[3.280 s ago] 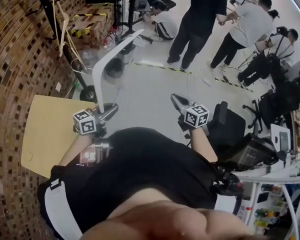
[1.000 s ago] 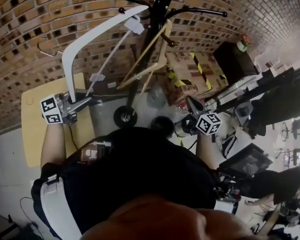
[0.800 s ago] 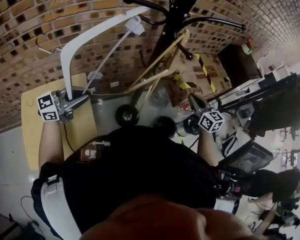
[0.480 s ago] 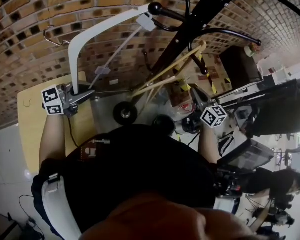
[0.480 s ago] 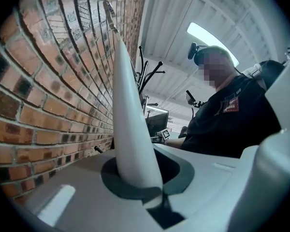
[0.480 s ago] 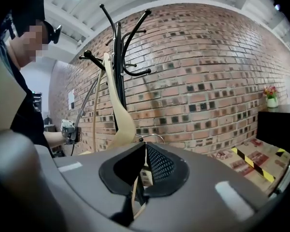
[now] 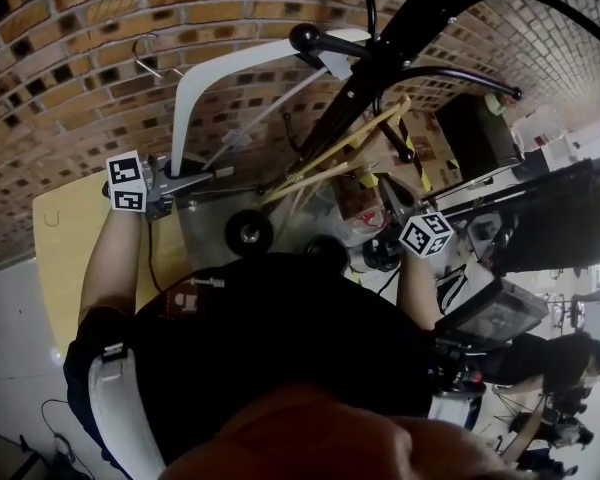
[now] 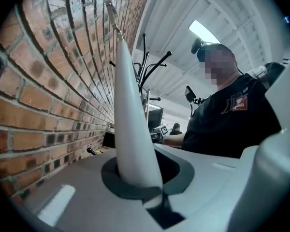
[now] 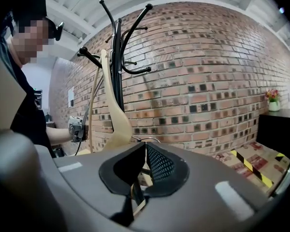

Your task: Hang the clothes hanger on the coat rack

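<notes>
A white clothes hanger [image 7: 242, 62] with a metal hook [image 7: 146, 52] stands nearly upright, and my left gripper [image 7: 205, 178] is shut on its lower end. In the left gripper view the white hanger [image 8: 128, 120] rises from between the jaws along the brick wall. Its upper end lies close to a knobbed arm of the black coat rack [image 7: 380, 78]. A wooden hanger [image 7: 340, 148] hangs on that rack. My right gripper [image 7: 392, 194] is lower right of the rack, shut and holding nothing. In the right gripper view the coat rack [image 9: 117, 57] and the wooden hanger [image 9: 113, 110] stand ahead.
A brick wall [image 7: 70, 58] runs behind the rack. A light wooden table [image 7: 65, 238] is under my left arm. The rack's wheeled base [image 7: 248, 233], a box with yellow-black tape [image 7: 365, 183] and a black cabinet [image 7: 470, 128] stand around it.
My left gripper has carried the white hanger to the right, bringing its upper end up to the rack's arms. The right gripper shifted slightly right and now holds still.
</notes>
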### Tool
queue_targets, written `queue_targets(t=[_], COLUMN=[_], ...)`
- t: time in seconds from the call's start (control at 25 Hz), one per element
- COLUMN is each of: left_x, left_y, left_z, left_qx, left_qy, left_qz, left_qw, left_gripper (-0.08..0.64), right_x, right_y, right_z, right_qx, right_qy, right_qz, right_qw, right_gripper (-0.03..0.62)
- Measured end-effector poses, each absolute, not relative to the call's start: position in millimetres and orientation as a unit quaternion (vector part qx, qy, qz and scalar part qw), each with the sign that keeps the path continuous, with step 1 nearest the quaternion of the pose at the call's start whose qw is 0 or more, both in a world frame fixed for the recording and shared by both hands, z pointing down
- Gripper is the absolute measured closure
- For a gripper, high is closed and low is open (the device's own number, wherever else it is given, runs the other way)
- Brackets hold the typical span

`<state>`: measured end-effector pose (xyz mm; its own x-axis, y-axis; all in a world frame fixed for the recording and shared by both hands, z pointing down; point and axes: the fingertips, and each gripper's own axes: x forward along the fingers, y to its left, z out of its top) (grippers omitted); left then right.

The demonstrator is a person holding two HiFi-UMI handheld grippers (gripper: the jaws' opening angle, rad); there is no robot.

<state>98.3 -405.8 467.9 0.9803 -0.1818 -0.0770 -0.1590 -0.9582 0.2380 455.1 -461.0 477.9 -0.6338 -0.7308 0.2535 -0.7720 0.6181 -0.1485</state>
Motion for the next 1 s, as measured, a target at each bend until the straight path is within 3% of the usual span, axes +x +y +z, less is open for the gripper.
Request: queue_targets(t=[1.0], left_x=[137.8], left_y=[-444.7], left_z=[489.0], left_qx=[0.973], left_qy=[0.048], left_qz=[-0.108], left_qw=[0.199], left_gripper=[0.531], right_x=[479.6], right_y=[-439.1], right_z=[487.4], right_qx=[0.465], right_qy=[-0.870], right_qz=[0.130], right_qw=[0.096], right_gripper=[0.569])
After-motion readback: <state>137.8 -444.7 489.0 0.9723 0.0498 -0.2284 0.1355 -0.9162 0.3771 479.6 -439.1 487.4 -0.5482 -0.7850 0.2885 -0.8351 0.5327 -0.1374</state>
